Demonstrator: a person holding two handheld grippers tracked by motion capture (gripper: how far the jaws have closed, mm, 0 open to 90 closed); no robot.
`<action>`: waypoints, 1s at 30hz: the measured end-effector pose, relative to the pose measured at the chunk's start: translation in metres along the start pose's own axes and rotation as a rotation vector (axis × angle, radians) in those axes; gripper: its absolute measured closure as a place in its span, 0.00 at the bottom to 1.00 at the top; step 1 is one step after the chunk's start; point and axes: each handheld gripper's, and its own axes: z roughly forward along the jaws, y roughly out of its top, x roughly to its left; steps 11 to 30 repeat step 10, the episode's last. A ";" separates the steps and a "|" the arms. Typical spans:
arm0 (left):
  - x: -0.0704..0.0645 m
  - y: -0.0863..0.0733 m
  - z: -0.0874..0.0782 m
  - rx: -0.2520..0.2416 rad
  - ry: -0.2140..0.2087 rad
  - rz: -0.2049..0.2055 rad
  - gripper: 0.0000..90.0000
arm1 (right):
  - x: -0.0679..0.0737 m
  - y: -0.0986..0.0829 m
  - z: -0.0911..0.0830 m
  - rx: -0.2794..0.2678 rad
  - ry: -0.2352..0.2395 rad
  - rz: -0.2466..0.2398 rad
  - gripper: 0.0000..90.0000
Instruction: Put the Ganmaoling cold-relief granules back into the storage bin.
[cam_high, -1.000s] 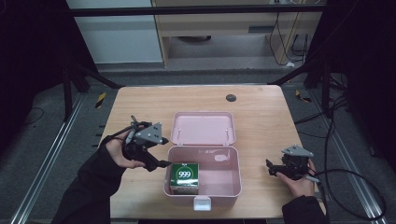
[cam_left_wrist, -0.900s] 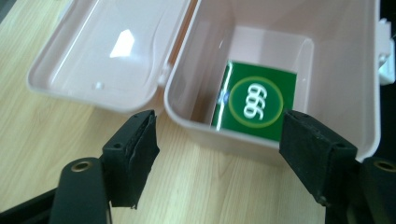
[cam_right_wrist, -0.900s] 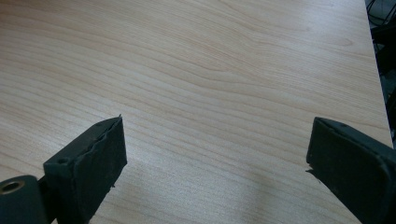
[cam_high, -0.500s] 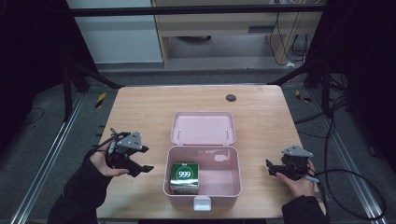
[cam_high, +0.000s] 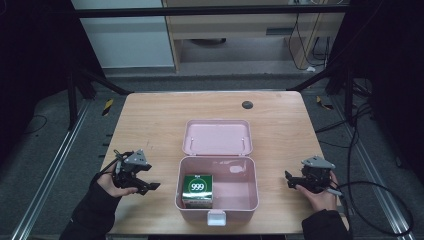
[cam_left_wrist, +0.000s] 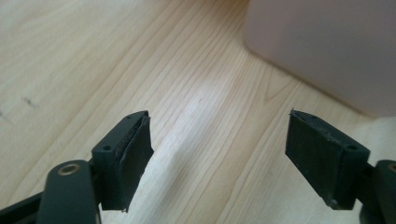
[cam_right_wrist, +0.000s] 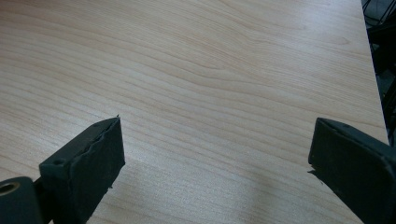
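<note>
Resting low on the table (cam_high: 150, 120), both tools, left (cam_high: 148, 183) and right (cam_high: 289, 180), jaws apart, flanking the pink box (cam_high: 245, 197).

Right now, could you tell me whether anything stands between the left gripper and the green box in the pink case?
Yes: the pink case's left wall stands between the left gripper and the green box. From above, nothing visible blocks it.

Both grippers (cam_high: 150, 181) (cam_high: 289, 181) black, grey three-cornered top plates, black cables trailing; jaws wear ridged pads (cam_left_wrist: 135, 149). Person: black sleeves (cam_high: 92, 210).
</note>
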 end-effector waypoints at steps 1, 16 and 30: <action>0.001 -0.001 0.001 -0.003 0.008 -0.013 0.23 | 0.000 0.000 0.000 -0.001 0.000 0.002 0.04; 0.013 -0.011 0.009 0.002 0.068 -0.108 0.20 | 0.000 0.000 0.001 0.003 -0.004 -0.003 0.03; 0.013 -0.011 0.009 0.002 0.068 -0.108 0.20 | 0.000 0.000 0.001 0.003 -0.004 -0.003 0.03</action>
